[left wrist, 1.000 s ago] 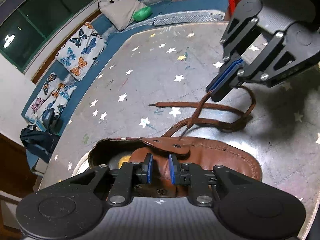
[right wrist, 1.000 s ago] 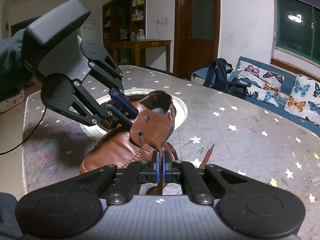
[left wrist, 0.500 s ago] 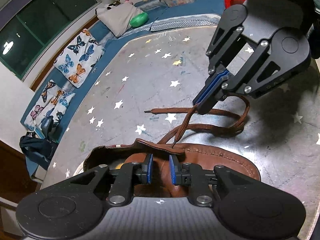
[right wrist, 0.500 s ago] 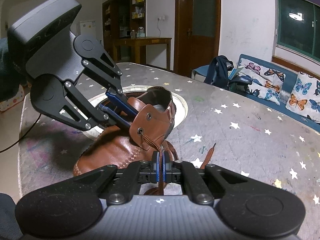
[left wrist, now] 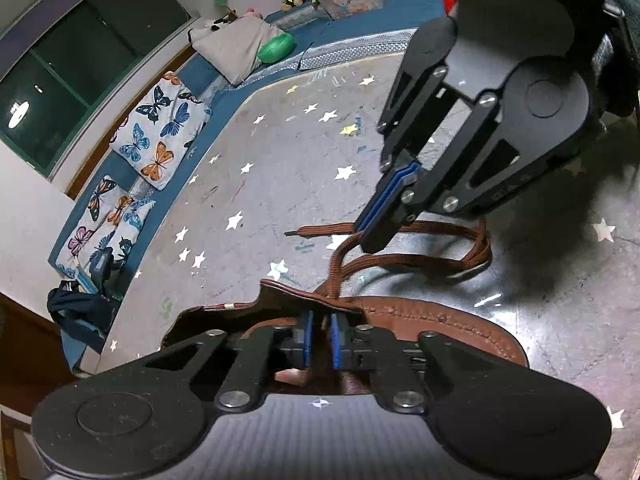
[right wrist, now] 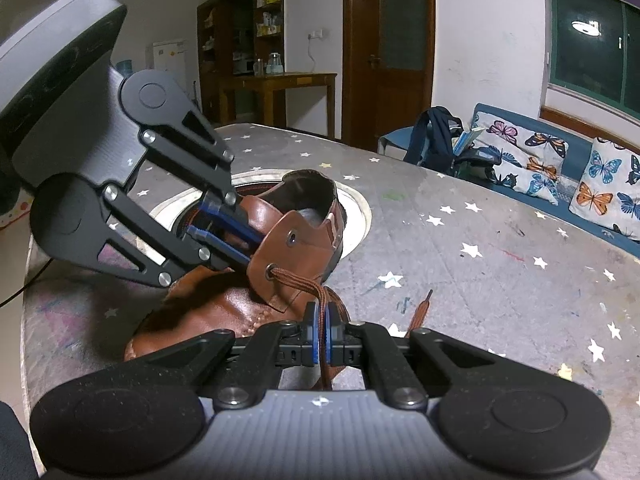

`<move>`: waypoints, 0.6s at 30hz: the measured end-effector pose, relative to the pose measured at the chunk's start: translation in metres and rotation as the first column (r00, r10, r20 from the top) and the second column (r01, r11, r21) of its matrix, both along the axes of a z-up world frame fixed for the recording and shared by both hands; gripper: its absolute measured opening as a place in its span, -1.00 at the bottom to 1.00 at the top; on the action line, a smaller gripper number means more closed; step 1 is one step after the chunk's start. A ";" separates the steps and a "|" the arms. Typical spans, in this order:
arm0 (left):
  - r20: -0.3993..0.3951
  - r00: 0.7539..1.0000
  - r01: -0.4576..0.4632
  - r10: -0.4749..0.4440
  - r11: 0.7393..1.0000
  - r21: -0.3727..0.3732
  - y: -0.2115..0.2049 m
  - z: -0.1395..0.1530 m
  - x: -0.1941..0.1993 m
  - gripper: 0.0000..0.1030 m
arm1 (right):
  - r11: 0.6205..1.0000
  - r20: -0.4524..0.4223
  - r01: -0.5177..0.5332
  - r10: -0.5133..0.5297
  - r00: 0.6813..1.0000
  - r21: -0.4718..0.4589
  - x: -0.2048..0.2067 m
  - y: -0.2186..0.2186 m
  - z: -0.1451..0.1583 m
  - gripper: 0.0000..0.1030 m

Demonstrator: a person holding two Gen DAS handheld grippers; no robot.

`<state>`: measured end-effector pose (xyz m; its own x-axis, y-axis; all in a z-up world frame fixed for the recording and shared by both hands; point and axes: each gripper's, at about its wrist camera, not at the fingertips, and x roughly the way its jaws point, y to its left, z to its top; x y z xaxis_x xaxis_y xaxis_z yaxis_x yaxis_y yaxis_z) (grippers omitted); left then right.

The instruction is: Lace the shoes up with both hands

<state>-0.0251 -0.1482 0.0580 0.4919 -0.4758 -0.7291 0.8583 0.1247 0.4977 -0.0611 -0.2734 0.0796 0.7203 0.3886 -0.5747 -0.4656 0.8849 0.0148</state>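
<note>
- The left gripper (left wrist: 319,335), at the brown shoe (right wrist: 224,312) on the starred table (right wrist: 460,280), has just narrowed its jaws onto the eyelet flap (right wrist: 288,256).
- Beyond the shoe's toe side, the right gripper (right wrist: 322,334) still pinches the brown lace (left wrist: 420,260), nearer the shoe than before.

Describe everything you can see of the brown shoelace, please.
The shoelace is a flat woven brown cord. It leaves a metal eyelet low on the brown leather shoe flap and runs down into the right gripper, which is shut on it. Beyond the gripper it lies slack on the star-patterned table, bending in a loop. Its free end, with a dark tip, rests flat on the table. The upper eyelet is still empty.
</note>
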 end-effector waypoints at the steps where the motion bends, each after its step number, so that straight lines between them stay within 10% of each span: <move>1: 0.014 1.000 -0.004 0.004 1.000 -0.002 0.000 -0.002 -0.003 -0.90 | 1.000 -0.001 0.000 0.000 1.000 0.002 0.000 0.000 0.000 -0.95; 9: 0.181 0.970 -0.156 0.162 0.987 -0.049 -0.008 -0.018 -0.033 -0.93 | 0.999 0.020 0.030 -0.030 0.999 0.016 -0.004 0.005 0.000 -0.47; 18: 0.326 0.838 -0.383 0.438 0.897 -0.219 0.001 -0.033 -0.068 -0.94 | 0.996 0.047 0.046 -0.050 0.998 0.074 -0.013 0.016 0.003 -0.22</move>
<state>-0.0931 -0.1477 0.0252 0.8777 -0.2545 -0.4059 0.4783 0.5167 0.7101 -0.0744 -0.2572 0.0828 0.7658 0.3921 -0.5098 -0.4241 0.9037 0.0580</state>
